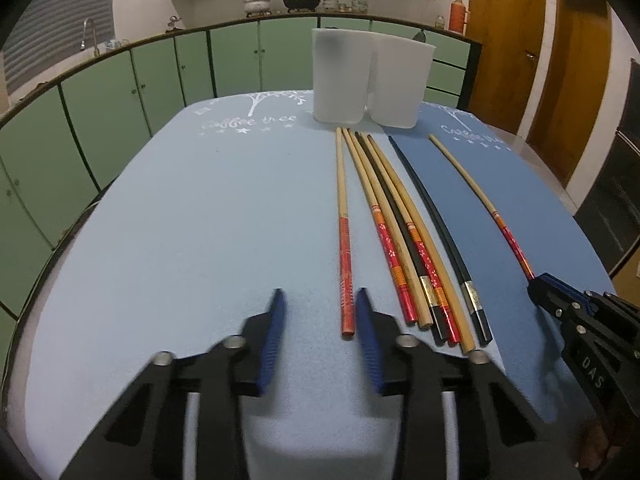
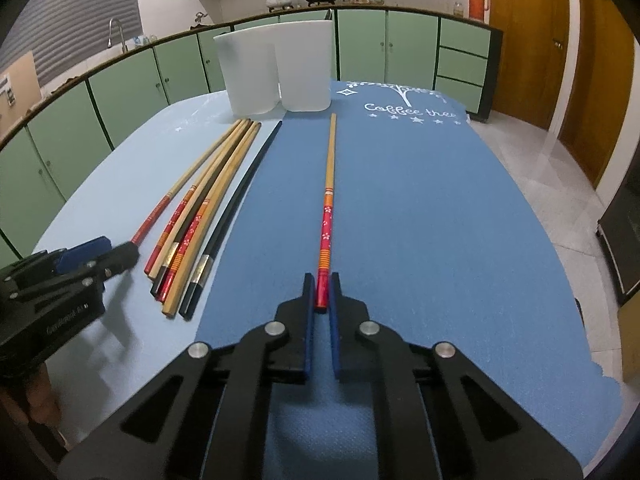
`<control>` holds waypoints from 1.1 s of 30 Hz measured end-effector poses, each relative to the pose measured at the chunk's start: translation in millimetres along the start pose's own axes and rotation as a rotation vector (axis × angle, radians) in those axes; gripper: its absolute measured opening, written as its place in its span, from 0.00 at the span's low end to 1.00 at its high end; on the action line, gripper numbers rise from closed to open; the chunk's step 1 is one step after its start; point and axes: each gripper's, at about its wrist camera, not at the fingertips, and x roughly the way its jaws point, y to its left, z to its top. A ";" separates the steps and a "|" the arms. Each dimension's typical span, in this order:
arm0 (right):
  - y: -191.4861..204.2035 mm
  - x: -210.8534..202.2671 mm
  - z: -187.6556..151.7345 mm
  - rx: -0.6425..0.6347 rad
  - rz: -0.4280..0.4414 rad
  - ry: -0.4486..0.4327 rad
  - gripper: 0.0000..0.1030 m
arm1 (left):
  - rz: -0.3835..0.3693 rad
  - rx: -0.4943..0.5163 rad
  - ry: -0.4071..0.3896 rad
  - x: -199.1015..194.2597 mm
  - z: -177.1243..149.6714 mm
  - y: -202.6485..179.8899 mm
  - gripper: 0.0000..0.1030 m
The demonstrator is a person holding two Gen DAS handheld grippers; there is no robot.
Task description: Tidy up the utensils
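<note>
Several chopsticks lie side by side on the table: a red-handled one (image 1: 345, 240) at the left, a bunch of wooden, red-patterned and black ones (image 1: 404, 232), and a black one (image 1: 440, 224). My left gripper (image 1: 320, 300) is open and empty, just left of the red-handled chopstick's near end. My right gripper (image 2: 323, 284) is shut on the red end of a lone red-patterned chopstick (image 2: 328, 200) lying on the dark blue mat; it also shows in the left wrist view (image 1: 480, 200). Two white frosted containers (image 1: 340, 76) (image 2: 276, 68) stand at the far end.
The table carries a light blue mat (image 1: 200, 220) on the left and a dark blue mat (image 2: 440, 220) on the right. Green kitchen cabinets (image 1: 120, 92) run behind the table. A wooden door (image 1: 508, 40) is at the right. The table's right edge drops to a tiled floor (image 2: 568, 184).
</note>
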 end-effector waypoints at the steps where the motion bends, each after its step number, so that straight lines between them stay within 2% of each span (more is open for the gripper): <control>1: -0.9 0.3 0.5 0.005 0.003 0.002 0.05 | 0.004 -0.003 -0.001 -0.2 0.3 0.6 0.21; 2: -1.3 0.1 0.9 0.007 0.005 0.004 0.05 | -0.007 -0.007 -0.001 -0.8 1.1 1.5 0.09; 3: -1.3 -0.1 1.4 0.007 0.004 0.005 0.05 | -0.013 -0.010 0.001 -1.1 1.6 2.1 0.07; 9: -1.5 -10.6 7.8 -0.007 0.009 -0.008 0.05 | -0.043 -0.021 -0.003 -11.1 6.4 5.2 0.06; 22: -8.3 -63.2 46.4 -0.012 0.055 -0.142 0.05 | -0.062 0.020 -0.147 -79.6 53.5 5.3 0.06; 33: -18.9 -98.0 77.8 0.028 0.100 -0.229 0.05 | -0.072 0.018 -0.234 -109.7 76.9 7.5 0.06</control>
